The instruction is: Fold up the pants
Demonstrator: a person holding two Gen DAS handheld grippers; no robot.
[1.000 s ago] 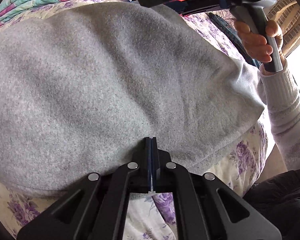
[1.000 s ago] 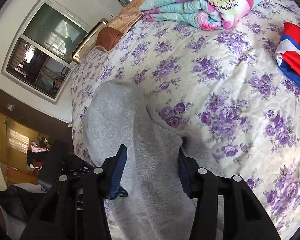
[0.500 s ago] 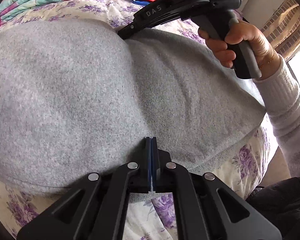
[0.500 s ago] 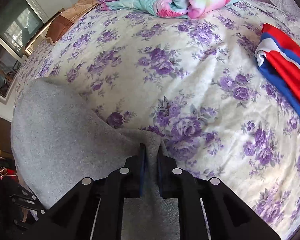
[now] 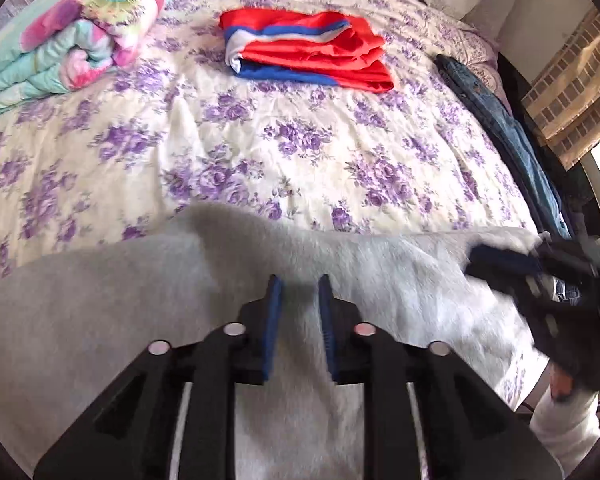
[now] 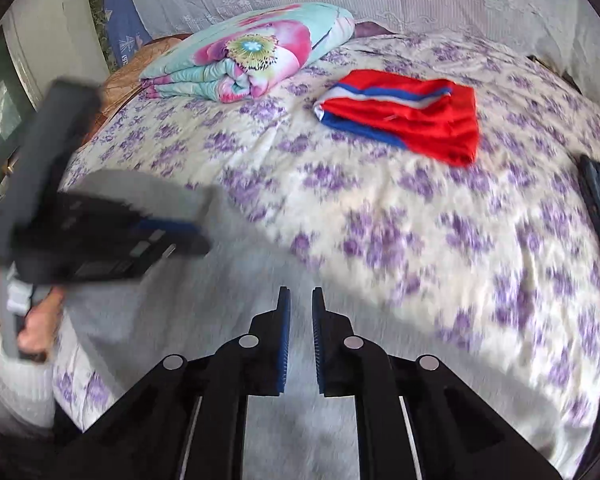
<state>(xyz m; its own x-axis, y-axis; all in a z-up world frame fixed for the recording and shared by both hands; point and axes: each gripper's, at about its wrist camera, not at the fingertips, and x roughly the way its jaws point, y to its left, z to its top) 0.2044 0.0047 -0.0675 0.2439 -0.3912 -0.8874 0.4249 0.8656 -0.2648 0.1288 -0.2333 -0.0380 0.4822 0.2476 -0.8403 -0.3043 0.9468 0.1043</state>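
Observation:
The grey pants [image 5: 112,304] lie folded on the near edge of the flowered bed; they also show in the right wrist view [image 6: 236,288]. My left gripper [image 5: 299,284] is open over the grey cloth, with cloth showing between its jaws. My right gripper [image 6: 301,298] is open a little, above the pants' right part, holding nothing. Each gripper shows blurred in the other's view: the right gripper [image 5: 500,264] at the pants' right end, the left gripper [image 6: 168,232] at the left.
A folded red, white and blue garment [image 5: 312,56] lies at the back of the bed. A rolled flowery quilt [image 5: 60,40] sits at the back left. Dark jeans [image 5: 508,128] lie along the right edge. The bedspread [image 5: 300,152] is between them.
Both grippers have opened and let go of the grey cloth. Both have drawn back towards the bed's near edge, and the pants now lie lower and flatter in view.

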